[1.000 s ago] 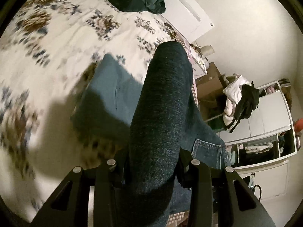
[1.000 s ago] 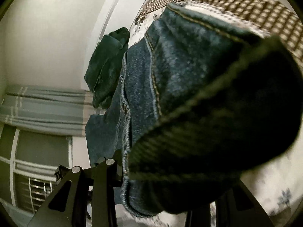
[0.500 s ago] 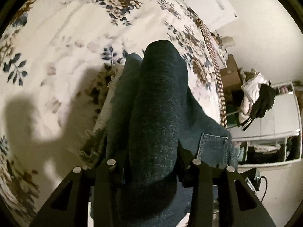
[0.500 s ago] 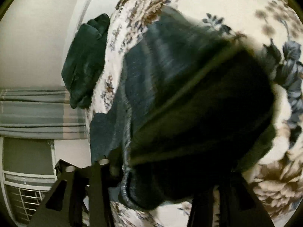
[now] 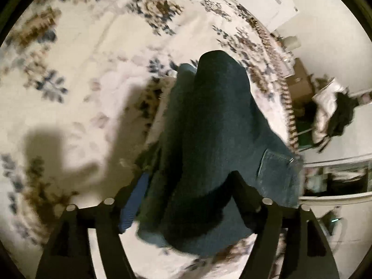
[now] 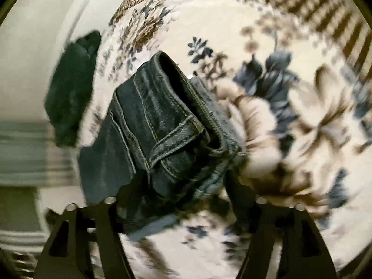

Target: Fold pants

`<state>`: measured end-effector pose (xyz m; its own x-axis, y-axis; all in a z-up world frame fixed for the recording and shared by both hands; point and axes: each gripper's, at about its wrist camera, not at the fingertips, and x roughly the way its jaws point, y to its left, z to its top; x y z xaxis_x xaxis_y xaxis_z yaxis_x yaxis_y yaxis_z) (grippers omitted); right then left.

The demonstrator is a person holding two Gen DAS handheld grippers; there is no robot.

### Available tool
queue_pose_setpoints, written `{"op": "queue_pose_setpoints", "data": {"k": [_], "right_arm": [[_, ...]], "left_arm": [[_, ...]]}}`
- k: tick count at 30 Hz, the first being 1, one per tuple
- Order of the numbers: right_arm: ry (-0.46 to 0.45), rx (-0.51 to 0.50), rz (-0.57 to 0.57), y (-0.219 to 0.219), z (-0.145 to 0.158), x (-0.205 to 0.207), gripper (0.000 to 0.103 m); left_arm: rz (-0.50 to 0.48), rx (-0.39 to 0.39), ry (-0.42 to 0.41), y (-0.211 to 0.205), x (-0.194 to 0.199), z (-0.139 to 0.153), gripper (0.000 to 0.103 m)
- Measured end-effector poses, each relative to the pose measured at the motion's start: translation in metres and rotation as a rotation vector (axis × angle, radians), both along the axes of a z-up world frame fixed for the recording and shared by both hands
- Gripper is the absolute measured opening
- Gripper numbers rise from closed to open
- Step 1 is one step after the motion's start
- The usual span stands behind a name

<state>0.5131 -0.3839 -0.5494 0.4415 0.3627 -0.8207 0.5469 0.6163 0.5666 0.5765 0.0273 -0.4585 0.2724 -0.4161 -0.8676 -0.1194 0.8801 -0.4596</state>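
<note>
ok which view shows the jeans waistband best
The right wrist view: the jeans lie with the stitched waistband and a belt loop facing the camera. The left wrist view shows only dark folded denim and a back pocket, no waistband.

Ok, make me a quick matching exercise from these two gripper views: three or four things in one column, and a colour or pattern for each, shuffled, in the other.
Things:
1. jeans
2. bedspread
3. bundle of cloth at the bed's far edge
4. left gripper

Looks:
A. cream with blue and brown flowers
B. black
C. blue denim with pale stitching
D. dark green

Pairs: 1-C, 2-A, 3-D, 4-B
</note>
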Motion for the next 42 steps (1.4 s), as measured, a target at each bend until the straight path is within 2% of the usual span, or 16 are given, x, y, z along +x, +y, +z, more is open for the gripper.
{"op": "queue_pose_setpoints", "data": {"k": [2,5,10,13,19,31,37,42], "right_arm": [[0.026,-0.135,0.061,0.012,0.022,0.003,0.090],[0.038,-0.330,0.146,0.031,0.060,-0.004,0.097],[0.019,-0.606,0.227,0.063,0.116,-0.020,0.103],[-0.007,-0.682,0.247,0.076,0.150,-0.041,0.103],[-0.090,-0.744,0.263,0.090,0.230,-0.103,0.103],[-0.282,-0.811,0.261,0.096,0.374,-0.236,0.103],[-0.381,-0.822,0.262,0.098,0.442,-0.307,0.103],[-0.444,-0.828,0.268,0.101,0.489,-0.361,0.103]], "left_arm": [[-0.022,0.101,-0.019,-0.007,-0.009,0.013,0.084],[-0.054,0.214,-0.047,-0.020,-0.024,0.033,0.086],[-0.089,0.308,-0.097,-0.038,-0.053,0.071,0.088],[-0.104,0.340,-0.136,-0.048,-0.071,0.096,0.088],[-0.132,0.364,-0.221,-0.075,-0.120,0.161,0.088],[-0.083,0.433,-0.424,-0.092,-0.245,0.293,0.088],[-0.051,0.448,-0.499,-0.098,-0.306,0.341,0.088],[-0.033,0.446,-0.547,-0.102,-0.345,0.367,0.088]]}}
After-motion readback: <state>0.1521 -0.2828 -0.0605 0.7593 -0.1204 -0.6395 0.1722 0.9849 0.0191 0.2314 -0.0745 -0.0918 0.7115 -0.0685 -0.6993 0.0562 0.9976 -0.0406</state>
